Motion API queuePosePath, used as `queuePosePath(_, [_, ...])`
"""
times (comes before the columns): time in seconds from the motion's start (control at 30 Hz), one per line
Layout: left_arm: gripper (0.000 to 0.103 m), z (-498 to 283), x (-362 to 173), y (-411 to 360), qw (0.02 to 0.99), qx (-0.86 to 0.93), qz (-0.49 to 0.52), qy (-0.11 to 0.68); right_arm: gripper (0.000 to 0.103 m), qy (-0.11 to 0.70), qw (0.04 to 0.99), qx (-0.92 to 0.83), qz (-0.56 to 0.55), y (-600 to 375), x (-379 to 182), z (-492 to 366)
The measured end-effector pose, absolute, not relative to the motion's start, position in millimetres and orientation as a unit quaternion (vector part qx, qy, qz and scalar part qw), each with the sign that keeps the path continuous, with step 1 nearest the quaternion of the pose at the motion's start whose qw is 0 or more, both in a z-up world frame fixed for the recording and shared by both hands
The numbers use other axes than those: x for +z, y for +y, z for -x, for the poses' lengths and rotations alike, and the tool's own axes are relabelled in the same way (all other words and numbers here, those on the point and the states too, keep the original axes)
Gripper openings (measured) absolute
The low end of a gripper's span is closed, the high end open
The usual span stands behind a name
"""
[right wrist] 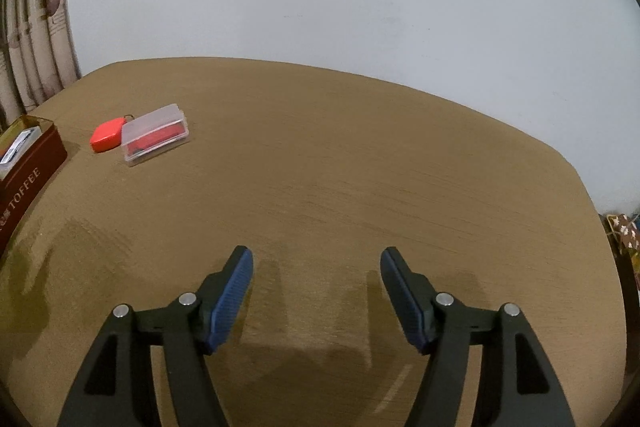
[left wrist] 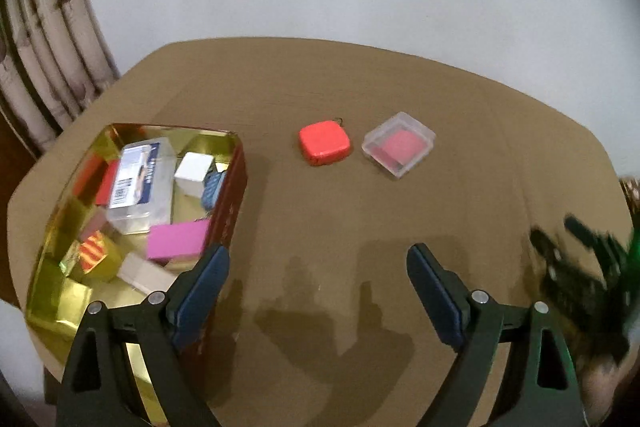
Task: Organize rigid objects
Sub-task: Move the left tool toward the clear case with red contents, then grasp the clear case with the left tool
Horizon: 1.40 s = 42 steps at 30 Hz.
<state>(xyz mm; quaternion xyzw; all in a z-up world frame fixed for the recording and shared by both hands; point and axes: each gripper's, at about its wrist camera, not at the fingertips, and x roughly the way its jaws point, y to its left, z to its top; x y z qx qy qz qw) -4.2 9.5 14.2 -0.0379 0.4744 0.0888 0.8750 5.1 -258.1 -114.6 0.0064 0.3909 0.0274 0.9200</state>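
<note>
**Two loose pieces ahead of the left fingers, far off to the left of the right fingers**

The left gripper (left wrist: 318, 283) is seen with its fingers spread wide and nothing between them, only bare brown wooden worktop (left wrist: 480, 187). The right gripper (right wrist: 316, 291) is likewise spread and empty.

Two things are left outside the gold-lined rectangular toffee tin (left wrist: 232, 195): a rounded red-orange square case with a small ring (left wrist: 325, 143) and a small clear plastic box with a pink insert (left wrist: 398, 143). From the left fingers both are placed straight ahead, the red case almost on the centre line and the clear box just to its right, the two near each other but apart. The tin is found beside the left-hand finger, already loaded with boxes and blocks.

From the right fingers the same pair is seen well ahead and far to the left, the clear box (right wrist: 156, 137) overlapping the red case (right wrist: 106, 135) in that view.

The left hand is judged nearer and better lined up. No marked long axis is offered by the red case, so little wrist roll should be needed.
</note>
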Motion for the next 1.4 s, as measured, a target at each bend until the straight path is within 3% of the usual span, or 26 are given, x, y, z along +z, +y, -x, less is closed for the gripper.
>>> queuePosePath(0.67, [0.088, -104.9, -10.7, 60.8, 0.823, 0.105, 0.175, 0.530, 0.069, 0.377, 0.923, 0.060, -0.057, -281.3, -99.7, 17.6])
queuePosePath(1.4, [0.086, -153.6, -35.6, 59.1, 0.797, 0.149, 0.165, 0.562, 0.069, 0.374, 0.918, 0.085, -0.097, -296.8, -100.3, 22.8])
